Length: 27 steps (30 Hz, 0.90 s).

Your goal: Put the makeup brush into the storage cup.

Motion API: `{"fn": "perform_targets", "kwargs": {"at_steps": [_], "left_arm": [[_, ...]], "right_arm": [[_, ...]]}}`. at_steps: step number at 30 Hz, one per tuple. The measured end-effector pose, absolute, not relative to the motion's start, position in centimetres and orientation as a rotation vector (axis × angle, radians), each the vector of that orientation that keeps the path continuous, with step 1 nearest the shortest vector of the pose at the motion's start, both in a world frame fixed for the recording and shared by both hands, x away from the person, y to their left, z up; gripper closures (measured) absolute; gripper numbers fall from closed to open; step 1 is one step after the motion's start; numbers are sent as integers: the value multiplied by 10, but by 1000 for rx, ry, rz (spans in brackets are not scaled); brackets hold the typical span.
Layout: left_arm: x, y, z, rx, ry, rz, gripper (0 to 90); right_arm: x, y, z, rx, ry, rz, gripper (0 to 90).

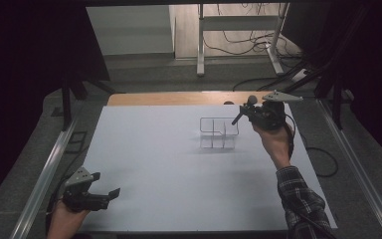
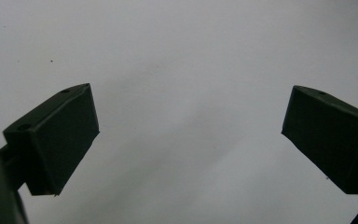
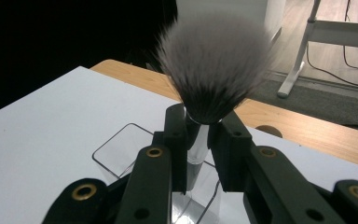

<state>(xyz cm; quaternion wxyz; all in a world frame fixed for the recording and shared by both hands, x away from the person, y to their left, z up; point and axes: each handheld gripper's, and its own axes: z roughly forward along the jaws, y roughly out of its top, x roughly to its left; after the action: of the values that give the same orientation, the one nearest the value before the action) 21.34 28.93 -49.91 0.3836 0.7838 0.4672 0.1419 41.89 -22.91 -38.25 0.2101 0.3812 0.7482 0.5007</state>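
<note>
Clear acrylic organizer (image 1: 219, 133) on the white table (image 1: 169, 179), with a makeup brush (image 1: 243, 109) held just above its right end.

Right gripper (image 3: 203, 140) is clamped narrowly on the brush's shiny ferrule (image 3: 196, 144), the bristles (image 3: 214, 60) fanning upward, dark at the root and pale at the tips; the lower handle is hidden behind the jaws, so its tip cannot be placed against the compartments. In the high view the brush slants over the organizer, whose thin transparent walls are hard to trace and whose dividers are only faintly readable. Left gripper (image 1: 97, 196) sits well apart at the table's near left corner, jaws spread wide over bare surface, holding nothing; its hand (image 1: 64, 224) is cut off by the bottom edge.
</note>
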Motion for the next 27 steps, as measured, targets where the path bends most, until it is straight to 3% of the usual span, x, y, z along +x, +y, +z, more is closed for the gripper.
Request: {"fn": "perform_targets", "kwargs": {"at_steps": [27], "left_arm": [[213, 288, -499, 2012, 1182, 366, 39]], "right_arm": [[422, -223, -405, 1062, 2126, 1337, 762]]}}
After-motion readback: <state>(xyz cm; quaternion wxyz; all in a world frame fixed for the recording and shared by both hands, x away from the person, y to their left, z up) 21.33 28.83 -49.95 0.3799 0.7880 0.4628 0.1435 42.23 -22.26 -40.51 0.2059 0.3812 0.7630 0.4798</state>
